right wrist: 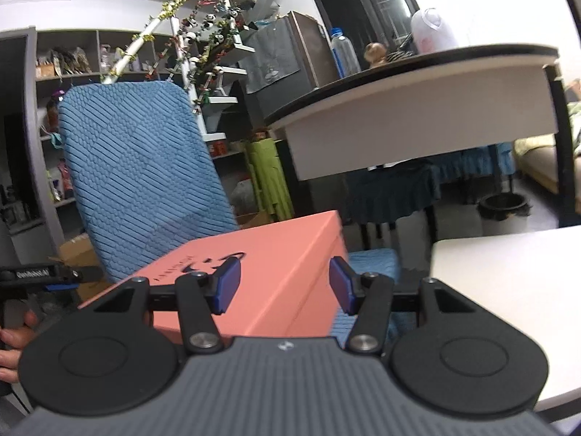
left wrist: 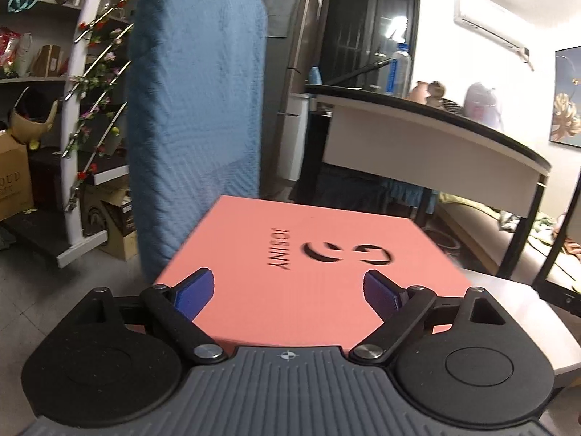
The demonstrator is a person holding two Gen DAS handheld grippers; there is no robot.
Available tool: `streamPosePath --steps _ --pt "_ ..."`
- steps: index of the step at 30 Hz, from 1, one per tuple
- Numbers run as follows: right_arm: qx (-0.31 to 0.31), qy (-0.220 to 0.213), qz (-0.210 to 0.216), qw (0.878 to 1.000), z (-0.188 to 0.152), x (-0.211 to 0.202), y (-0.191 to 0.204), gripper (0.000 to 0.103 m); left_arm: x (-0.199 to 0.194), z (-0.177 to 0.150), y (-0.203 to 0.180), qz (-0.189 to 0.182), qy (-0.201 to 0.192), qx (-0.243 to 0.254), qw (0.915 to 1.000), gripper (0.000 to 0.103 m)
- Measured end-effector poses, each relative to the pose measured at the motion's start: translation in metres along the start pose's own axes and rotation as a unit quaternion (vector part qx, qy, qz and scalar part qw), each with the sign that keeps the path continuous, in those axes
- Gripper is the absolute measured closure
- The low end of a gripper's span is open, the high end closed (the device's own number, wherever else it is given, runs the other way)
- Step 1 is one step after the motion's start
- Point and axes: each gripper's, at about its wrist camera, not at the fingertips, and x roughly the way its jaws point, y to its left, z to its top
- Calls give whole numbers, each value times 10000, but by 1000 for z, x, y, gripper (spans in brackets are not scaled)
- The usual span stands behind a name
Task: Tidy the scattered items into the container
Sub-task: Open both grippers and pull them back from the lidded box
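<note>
Two claws are seen near one closed pink box, which seems to rest on the blue chair, its seat showing just beside the box in the right wrist view; what bears it is hidden in the left view. No scattered items are shown, and whether any lie inside cannot be told, as the lid is on. A white worktop is seen to the right, apart from the box. The left claw is held spread over the lid, grasping nothing; the right claw is likewise released, at the box's near right edge. A risk is judged: were the lid pushed or lifted from one edge only, the box could be slid or tipped off the seat.
</note>
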Motion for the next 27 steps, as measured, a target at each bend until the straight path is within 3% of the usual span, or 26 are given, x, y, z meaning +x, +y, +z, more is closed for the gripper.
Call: streamPosePath --steps 9,17,27 --pt "-208 93 -678 9974 2 -35 -14 48 -15 -9 -48 -252 -148 359 9989 6" --pt "-346 79 -927 9951 0 -67 -34 45 -23 -17 -77 -528 -306 413 9973 0" --pt "-690 -183 -1079 9916 -2 -94 -51 27 -14 -20 -92 -523 -345 517 9967 0"
